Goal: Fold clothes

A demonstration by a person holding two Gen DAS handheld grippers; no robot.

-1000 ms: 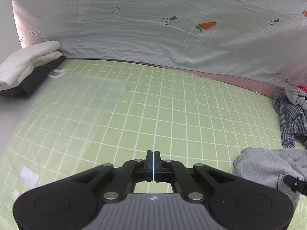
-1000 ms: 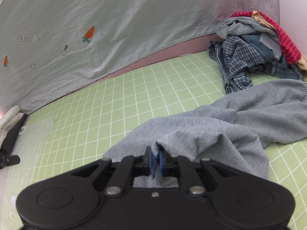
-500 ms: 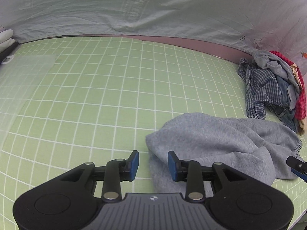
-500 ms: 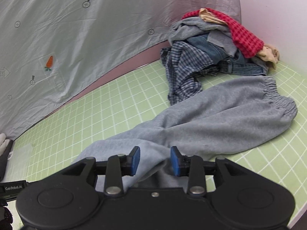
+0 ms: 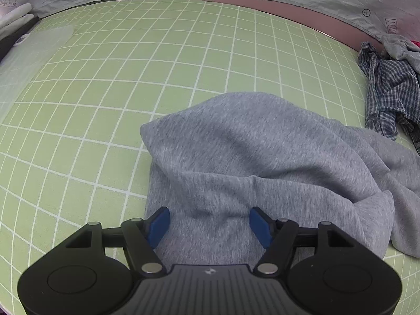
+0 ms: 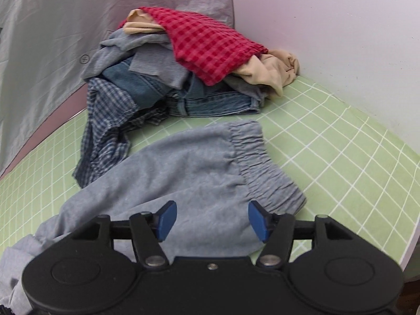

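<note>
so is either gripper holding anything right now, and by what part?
Nothing is held. Left gripper and right gripper are both open above the grey sweatpants, jaws spread, no fabric pinched.

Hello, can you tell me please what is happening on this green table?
A person is folding clothes with two handheld tongs. Both the left tongs and the right tongs are open and hold nothing, poised over grey sweatpants that lie crumpled on the green grid mat. The right tongs are near the elastic waistband. A pile of unfolded clothes waits in the corner.
</note>
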